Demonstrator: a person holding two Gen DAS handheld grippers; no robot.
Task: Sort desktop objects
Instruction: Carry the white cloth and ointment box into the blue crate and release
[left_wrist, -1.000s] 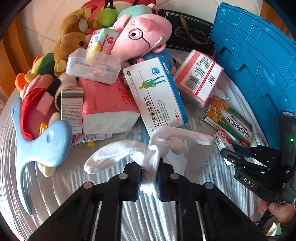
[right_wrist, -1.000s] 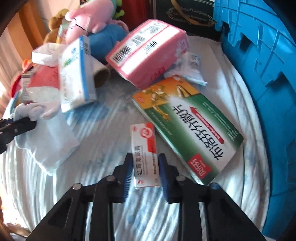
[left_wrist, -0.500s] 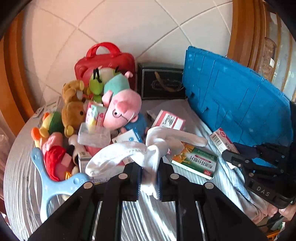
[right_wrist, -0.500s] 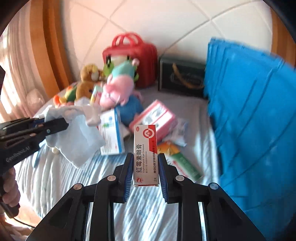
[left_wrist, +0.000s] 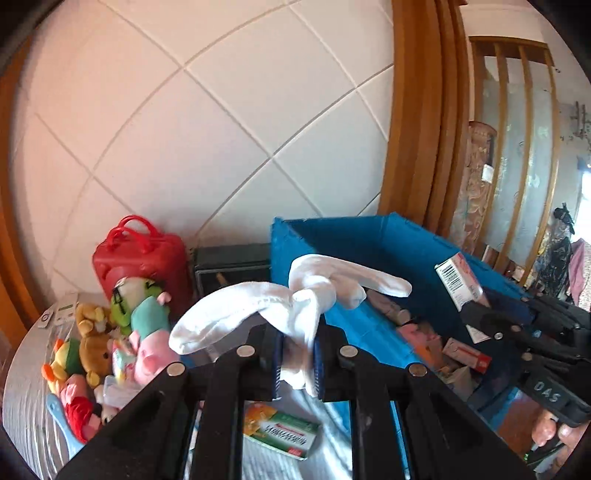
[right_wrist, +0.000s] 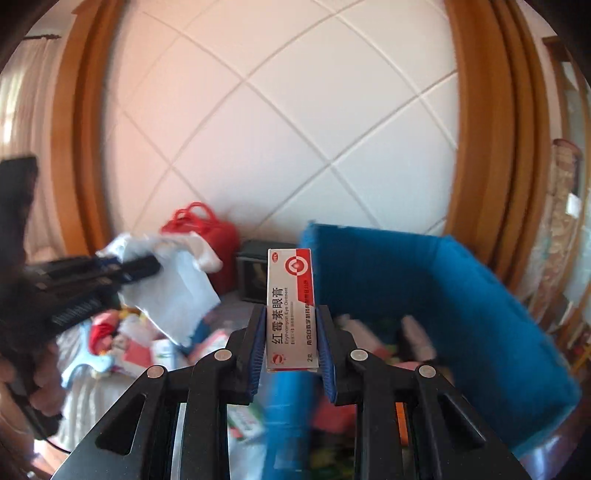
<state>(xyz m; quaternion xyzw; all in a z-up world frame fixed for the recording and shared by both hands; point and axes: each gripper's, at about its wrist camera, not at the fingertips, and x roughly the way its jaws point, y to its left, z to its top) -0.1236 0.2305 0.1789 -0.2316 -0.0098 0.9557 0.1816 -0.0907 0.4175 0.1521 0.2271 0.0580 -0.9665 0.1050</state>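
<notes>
1. Our left gripper (left_wrist: 297, 363) is clamped tight on a bunched white sock (left_wrist: 295, 306), held in the air just before the blue crate (left_wrist: 391, 240).
2. The sock is soft and light; its loose ends flop to both sides, so we judge the knotted middle the best hold.
3. Our right gripper (right_wrist: 291, 350) grips an eye ointment box (right_wrist: 291, 306) by its long sides, upright, near the crate's front wall.
4. That carton looks light, thin-walled and crushable; we would squeeze only gently.
5. Plush toys (left_wrist: 110, 343) and a green medicine box (left_wrist: 280, 432) lie on the table below, unsorted.
</notes>
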